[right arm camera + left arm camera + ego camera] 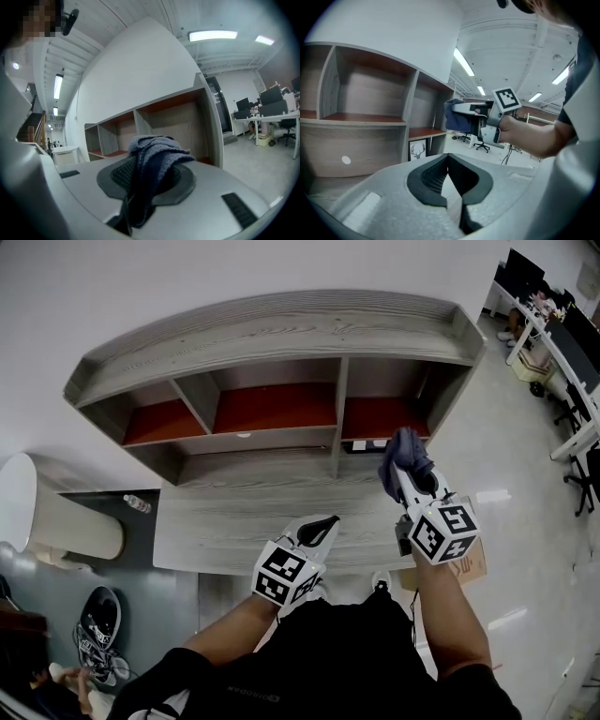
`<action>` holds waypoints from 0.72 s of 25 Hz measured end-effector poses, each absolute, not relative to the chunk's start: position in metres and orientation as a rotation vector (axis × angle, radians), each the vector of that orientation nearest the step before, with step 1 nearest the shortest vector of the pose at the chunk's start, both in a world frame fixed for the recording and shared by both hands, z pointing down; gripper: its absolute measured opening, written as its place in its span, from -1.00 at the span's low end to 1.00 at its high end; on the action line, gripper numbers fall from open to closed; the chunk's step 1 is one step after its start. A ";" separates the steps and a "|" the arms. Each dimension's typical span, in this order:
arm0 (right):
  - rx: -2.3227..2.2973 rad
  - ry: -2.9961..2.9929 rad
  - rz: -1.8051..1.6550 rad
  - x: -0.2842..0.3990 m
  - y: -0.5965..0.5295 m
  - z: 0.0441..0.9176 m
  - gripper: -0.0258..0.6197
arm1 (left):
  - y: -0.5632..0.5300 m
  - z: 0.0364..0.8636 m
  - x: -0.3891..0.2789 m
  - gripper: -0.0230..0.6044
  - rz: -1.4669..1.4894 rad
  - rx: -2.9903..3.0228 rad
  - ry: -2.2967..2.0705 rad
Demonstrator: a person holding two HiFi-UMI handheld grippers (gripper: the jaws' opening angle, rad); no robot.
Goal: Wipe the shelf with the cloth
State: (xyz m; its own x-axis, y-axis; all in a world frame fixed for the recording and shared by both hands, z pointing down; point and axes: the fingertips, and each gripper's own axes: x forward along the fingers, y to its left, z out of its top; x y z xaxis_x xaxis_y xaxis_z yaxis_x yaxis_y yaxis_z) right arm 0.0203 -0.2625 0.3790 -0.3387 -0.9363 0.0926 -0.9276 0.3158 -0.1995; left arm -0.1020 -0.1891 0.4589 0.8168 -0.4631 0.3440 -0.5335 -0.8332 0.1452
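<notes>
Before the shelf (272,329), the right gripper (410,476) pinches the soft, light cloth (403,448) by its bunched middle, probably securely; the left gripper (322,527) is closed, empty.

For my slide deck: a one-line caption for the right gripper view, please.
Right gripper clamps a blue cloth between its jaws, facing the wooden shelf.

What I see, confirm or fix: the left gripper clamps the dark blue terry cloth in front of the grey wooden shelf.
Wrong gripper. The right gripper clamps the dark blue terry cloth in front of the grey wooden shelf, as the right gripper view shows; the left gripper is shut, empty.
</notes>
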 end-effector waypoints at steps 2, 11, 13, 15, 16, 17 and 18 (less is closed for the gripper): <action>-1.779 2.517 -0.351 0.019 -0.239 0.389 -0.62 | -0.188 0.458 -0.100 -0.90 0.426 2.771 -0.753; -1.762 2.565 -0.461 0.020 -0.165 0.437 -0.62 | -0.176 0.453 -0.088 -0.90 0.396 2.774 -0.774; -1.751 2.573 -0.470 0.027 -0.157 0.440 -0.62 | -0.169 0.450 -0.083 -0.90 0.390 2.772 -0.796; -1.732 2.601 -0.459 0.033 -0.150 0.440 -0.62 | -0.162 0.447 -0.077 -0.90 0.380 2.762 -0.831; -1.716 2.620 -0.448 0.036 -0.146 0.438 -0.62 | -0.158 0.445 -0.074 -0.90 0.374 2.756 -0.852; -1.699 2.639 -0.435 0.039 -0.143 0.436 -0.62 | -0.155 0.442 -0.070 -0.90 0.366 2.751 -0.875; -1.680 2.657 -0.423 0.043 -0.139 0.434 -0.62 | -0.151 0.439 -0.066 -0.90 0.357 2.746 -0.898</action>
State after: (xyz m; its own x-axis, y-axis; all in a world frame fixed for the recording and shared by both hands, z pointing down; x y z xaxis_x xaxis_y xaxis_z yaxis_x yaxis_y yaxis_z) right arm 0.0426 -0.1393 0.4339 -0.4386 -0.8832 0.1661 -0.8912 0.4035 -0.2075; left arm -0.0660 -0.1510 0.4394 0.7826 -0.5463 0.2985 -0.6023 -0.7858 0.1409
